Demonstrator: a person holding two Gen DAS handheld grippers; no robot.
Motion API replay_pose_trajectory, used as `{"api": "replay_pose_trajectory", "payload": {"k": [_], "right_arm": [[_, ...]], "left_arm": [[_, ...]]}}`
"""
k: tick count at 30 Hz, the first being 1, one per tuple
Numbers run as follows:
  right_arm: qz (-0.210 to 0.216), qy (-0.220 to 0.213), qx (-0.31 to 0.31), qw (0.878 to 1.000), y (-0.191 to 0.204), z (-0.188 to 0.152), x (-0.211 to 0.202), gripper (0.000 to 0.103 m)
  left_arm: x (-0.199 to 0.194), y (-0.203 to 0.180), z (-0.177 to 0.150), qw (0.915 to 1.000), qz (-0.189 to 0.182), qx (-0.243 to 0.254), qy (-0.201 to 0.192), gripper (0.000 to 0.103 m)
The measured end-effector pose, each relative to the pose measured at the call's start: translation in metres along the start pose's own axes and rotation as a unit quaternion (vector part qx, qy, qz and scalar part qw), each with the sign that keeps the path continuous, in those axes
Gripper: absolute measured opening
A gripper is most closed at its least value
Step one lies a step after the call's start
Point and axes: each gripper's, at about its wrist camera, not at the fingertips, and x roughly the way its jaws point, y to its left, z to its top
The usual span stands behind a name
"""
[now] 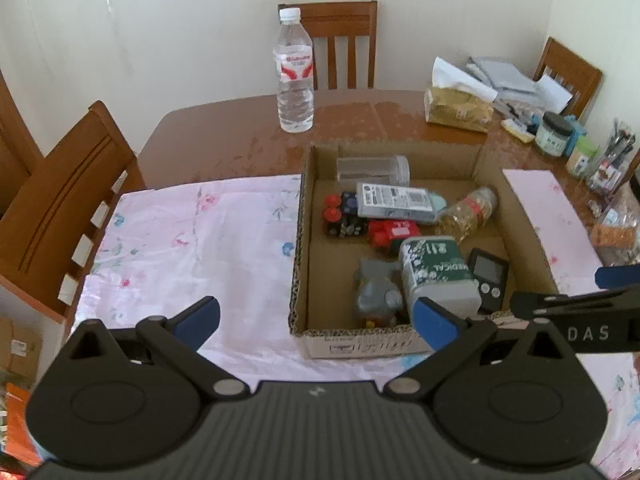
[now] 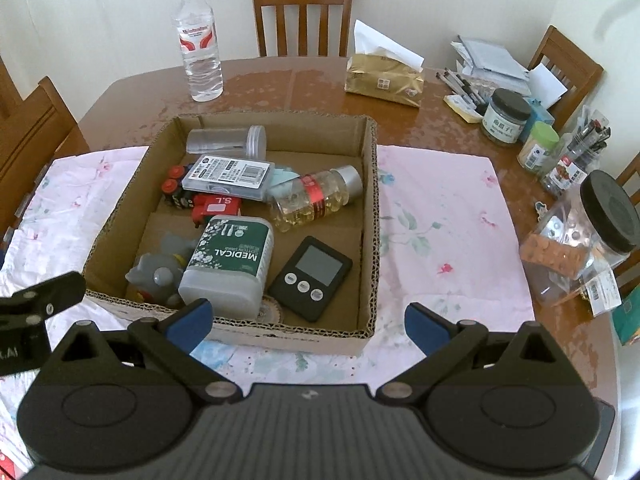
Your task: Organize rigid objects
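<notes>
Both the left gripper [image 1: 318, 320] and the right gripper [image 2: 306, 320] are wide open and hold nothing. The cardboard box [image 2: 370, 216] sits at 12 o'clock, with the timer [image 2: 311, 273] inside.

The left gripper [image 1: 318, 322] hangs with its jaws spread wide — blue pads [image 1: 200, 320] well apart, nothing between them. The right gripper [image 2: 306, 322] is likewise wide open and empty, level with the left — each one's black finger shows at the other view's edge.
</notes>
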Motion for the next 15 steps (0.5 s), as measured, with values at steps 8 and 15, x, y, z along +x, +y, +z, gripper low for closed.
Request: {"api": "replay_pose_trajectory", "payload": {"k": [8,15], "right_arm": [[-0.005,0.0,0.008,1.0,-0.0025,-0.0011,-0.0013,0.103],[-0.005,-0.002,0.01,1.0,-0.0029,-0.0018,-0.0028,0.103]], "left_arm": [[-0.0008,-0.0039,0.0001,1.0,0.002,-0.001,0.008,0.102],[-0.0009,-0.0044,-0.0001,0.9999,0.002,-0.002,0.015,0.102]]}}
